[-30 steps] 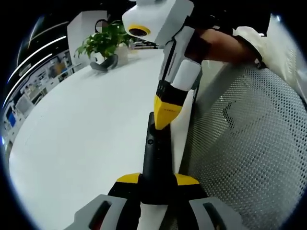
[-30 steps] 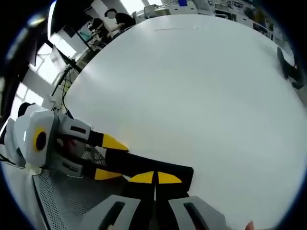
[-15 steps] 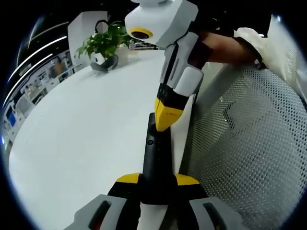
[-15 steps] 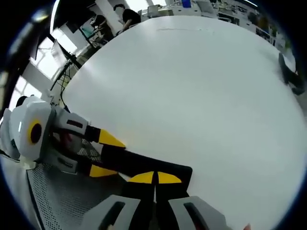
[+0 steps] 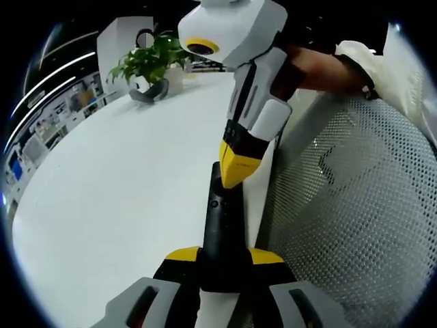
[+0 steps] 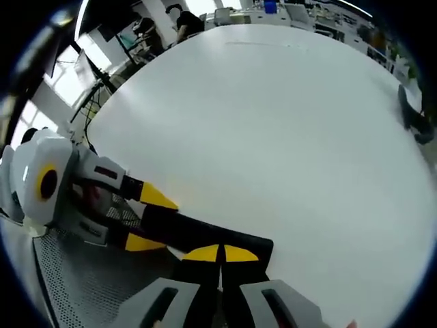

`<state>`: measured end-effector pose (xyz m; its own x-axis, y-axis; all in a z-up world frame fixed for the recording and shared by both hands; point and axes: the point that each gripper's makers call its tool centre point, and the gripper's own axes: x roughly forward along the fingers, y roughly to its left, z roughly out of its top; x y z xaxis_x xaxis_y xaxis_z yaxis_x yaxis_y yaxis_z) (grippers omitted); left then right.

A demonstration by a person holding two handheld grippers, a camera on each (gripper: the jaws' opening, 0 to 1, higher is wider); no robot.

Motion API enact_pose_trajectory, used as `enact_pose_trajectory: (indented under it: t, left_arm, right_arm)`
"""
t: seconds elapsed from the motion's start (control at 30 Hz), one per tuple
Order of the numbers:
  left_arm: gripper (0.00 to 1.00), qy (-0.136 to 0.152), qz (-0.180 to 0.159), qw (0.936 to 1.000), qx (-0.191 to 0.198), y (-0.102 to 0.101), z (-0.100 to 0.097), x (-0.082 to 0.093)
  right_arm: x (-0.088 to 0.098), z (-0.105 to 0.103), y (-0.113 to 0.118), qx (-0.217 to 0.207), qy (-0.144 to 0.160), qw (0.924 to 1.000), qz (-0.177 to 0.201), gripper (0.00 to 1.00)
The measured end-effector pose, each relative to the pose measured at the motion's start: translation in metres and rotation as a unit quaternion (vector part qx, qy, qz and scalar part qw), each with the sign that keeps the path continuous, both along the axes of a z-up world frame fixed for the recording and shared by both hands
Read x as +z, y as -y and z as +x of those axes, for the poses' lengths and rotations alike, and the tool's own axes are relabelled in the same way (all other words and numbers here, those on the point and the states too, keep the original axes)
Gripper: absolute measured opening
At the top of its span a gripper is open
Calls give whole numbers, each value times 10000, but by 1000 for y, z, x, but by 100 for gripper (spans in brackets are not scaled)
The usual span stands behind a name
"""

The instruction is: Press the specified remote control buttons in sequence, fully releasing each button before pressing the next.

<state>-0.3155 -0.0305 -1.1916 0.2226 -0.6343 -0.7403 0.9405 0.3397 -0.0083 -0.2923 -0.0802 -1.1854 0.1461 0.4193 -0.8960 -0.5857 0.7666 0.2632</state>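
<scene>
A long black remote point(image 5: 222, 219) lies along the white table's point(image 5: 116, 178) right edge. My left gripper point(image 5: 224, 255) is shut on its near end, with a yellow-tipped jaw on each side. From above, my right gripper point(image 5: 237, 167) comes down, jaws shut together, and its yellow tips rest on the remote's far part. In the right gripper view the right gripper point(image 6: 220, 253) has its tips closed over the remote point(image 6: 198, 232), and the left gripper point(image 6: 149, 220) clamps the remote from the left. The buttons under the tips are hidden.
A potted plant point(image 5: 147, 61) and a dark grey object point(image 5: 149, 92) stand at the table's far end. A white mesh chair point(image 5: 348, 225) is close along the table's edge. A person's sleeve point(image 5: 355, 58) shows behind the right gripper. The wide tabletop point(image 6: 273, 123) spreads beyond the remote.
The right gripper has tilted and shifted slightly, while its tips stay on the remote's far part. The left gripper and the remote have not moved.
</scene>
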Motion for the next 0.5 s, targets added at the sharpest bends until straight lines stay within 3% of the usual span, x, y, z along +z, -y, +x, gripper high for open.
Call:
enact_pose_trajectory:
  t: [0.5]
  left_arm:
    - [25,7,-7,10000,-20,0,0,0]
  right_arm:
    - [3,-1,-4,-240,-226,9991,253,0]
